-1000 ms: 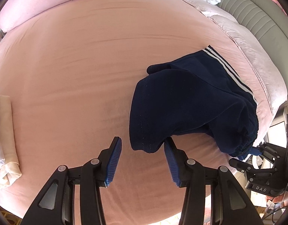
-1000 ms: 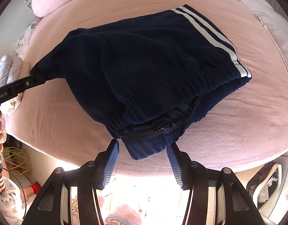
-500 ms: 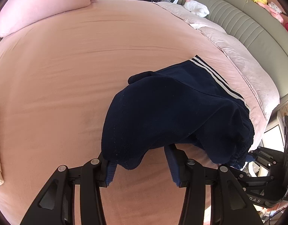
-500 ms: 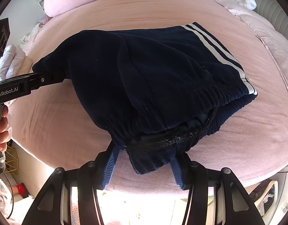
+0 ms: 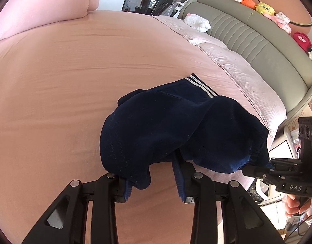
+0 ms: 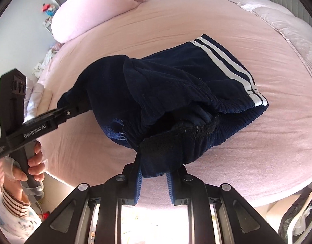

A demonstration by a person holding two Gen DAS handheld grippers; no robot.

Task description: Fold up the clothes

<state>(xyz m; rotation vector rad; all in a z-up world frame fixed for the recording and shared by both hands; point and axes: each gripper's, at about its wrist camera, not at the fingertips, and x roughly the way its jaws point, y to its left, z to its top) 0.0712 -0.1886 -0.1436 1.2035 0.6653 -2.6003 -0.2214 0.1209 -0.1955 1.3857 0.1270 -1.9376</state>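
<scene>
Navy pants (image 5: 166, 126) with two white side stripes (image 6: 223, 65) lie folded and bunched on the pink bed sheet (image 5: 64, 81). My left gripper (image 5: 151, 172) stands open at the near hem. The hem drapes over its fingers and hangs between them. In the right wrist view the left gripper (image 6: 74, 109) reaches into the pants' left corner, held by a hand (image 6: 34, 162). My right gripper (image 6: 153, 172) is shut on the ribbed elastic waistband (image 6: 176, 140), which is raised off the sheet. From the left wrist camera, the right gripper (image 5: 257, 164) sits at the waistband end.
A pink pillow (image 6: 95, 14) lies at the far side. A grey padded headboard (image 5: 257, 46) with plush toys (image 5: 263, 8) and a pale quilt (image 5: 247, 81) run along the right. Folded light clothes (image 6: 34, 97) sit near the left bed edge, which is close in front.
Both grippers pushed forward into the pants. The right jaws narrowed onto the waistband and lifted it. The hem now covers the left fingers, and the fabric has bunched up.
</scene>
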